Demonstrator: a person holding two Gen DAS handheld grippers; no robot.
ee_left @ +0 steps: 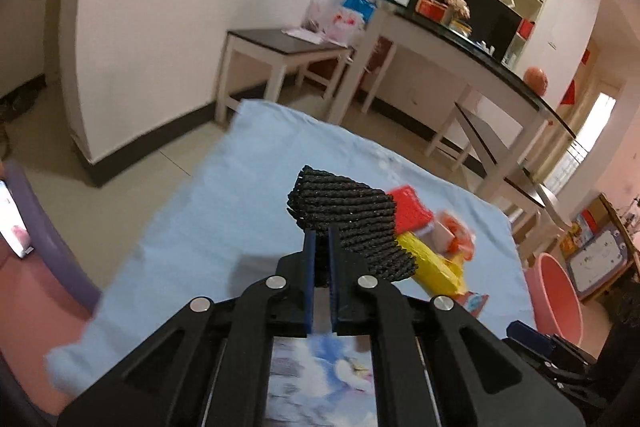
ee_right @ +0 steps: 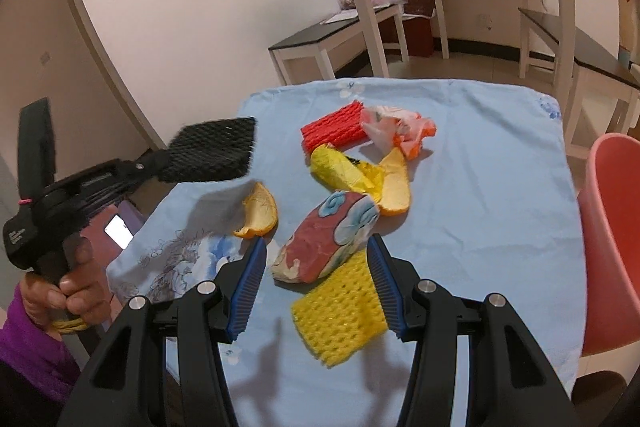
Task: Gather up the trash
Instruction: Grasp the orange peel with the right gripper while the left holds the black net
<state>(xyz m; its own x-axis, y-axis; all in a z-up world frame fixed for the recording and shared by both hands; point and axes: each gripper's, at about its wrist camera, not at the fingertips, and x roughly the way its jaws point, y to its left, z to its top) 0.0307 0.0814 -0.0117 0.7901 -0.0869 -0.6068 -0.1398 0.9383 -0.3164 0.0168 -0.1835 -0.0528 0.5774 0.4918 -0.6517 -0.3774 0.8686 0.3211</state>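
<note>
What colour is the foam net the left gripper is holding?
Black. The foam net shows best in the right wrist view, clamped in the left gripper.

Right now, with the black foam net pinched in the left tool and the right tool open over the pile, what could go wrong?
1. The left tool pinches only one edge of the black foam net; the net could slip out.
2. The open right tool straddles both the printed wrapper and the yellow foam net; closing may catch both or just nudge them.
3. The orange peel lies near the cloth's left edge and could get knocked off.
</note>
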